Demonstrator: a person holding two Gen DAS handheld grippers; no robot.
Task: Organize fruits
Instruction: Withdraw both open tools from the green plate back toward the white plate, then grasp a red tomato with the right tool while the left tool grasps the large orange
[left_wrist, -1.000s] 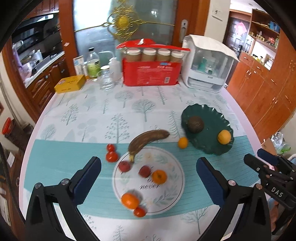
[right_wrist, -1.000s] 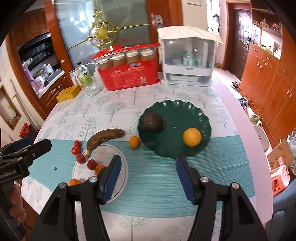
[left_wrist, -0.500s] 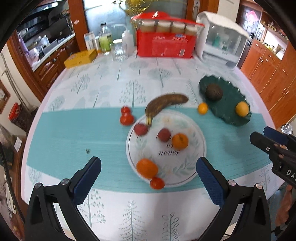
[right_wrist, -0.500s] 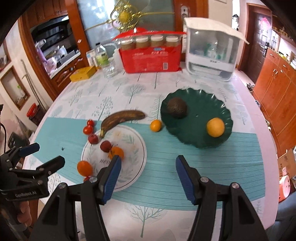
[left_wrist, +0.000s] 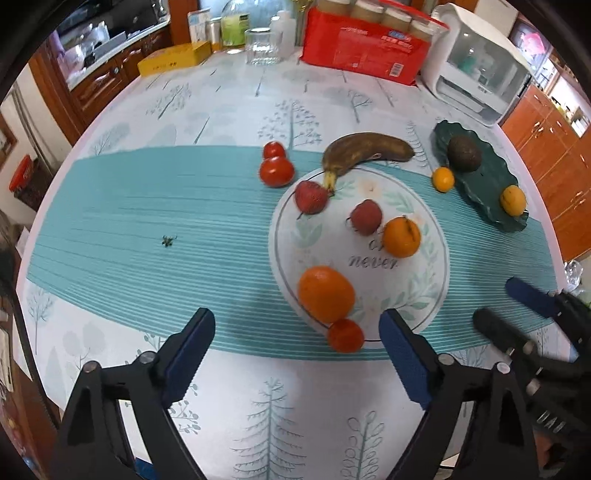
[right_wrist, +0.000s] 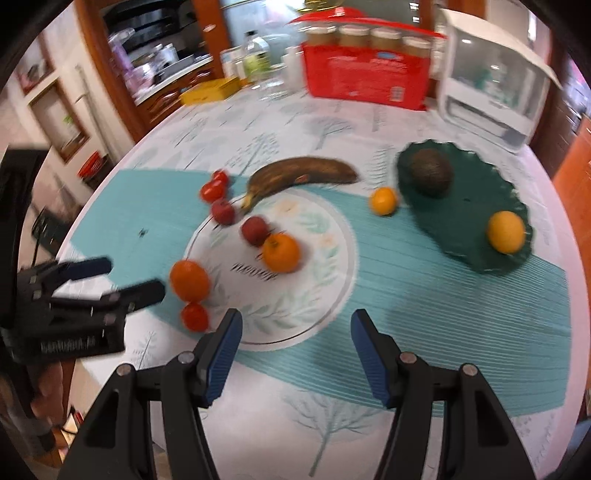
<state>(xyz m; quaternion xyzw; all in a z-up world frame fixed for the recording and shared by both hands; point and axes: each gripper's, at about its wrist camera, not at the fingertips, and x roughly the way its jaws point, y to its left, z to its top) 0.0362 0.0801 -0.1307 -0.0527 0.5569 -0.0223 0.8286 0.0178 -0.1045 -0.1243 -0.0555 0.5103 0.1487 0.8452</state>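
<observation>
A white leaf-print plate (left_wrist: 424, 295) holds a big orange (left_wrist: 325, 293), a mandarin (left_wrist: 402, 236) and two red fruits (left_wrist: 311, 196). A small tomato (left_wrist: 345, 334) sits at its near rim. A brown banana (left_wrist: 369, 149), two tomatoes (left_wrist: 276, 170) and a small orange (left_wrist: 442, 179) lie on the cloth. The green plate (left_wrist: 484, 184) carries an avocado (left_wrist: 464, 153) and a yellow fruit (left_wrist: 512, 199). My left gripper (left_wrist: 295, 339) hovers above the plate's near rim, jaws closing, pads touching nothing. My right gripper (right_wrist: 295, 332) is open and empty over the plate's (right_wrist: 317, 295) near edge.
At the back stand a red package of jars (left_wrist: 365, 48), a white appliance (left_wrist: 480, 70), a glass jar (left_wrist: 263, 46), bottles and a yellow box (left_wrist: 173, 61). The round table's near edge lies just below both grippers. Wooden cabinets line both sides.
Both grippers have sunk toward the table and tipped downward, so the fruits look larger and nearer. The left jaws have narrowed slightly. No fruit has moved.
</observation>
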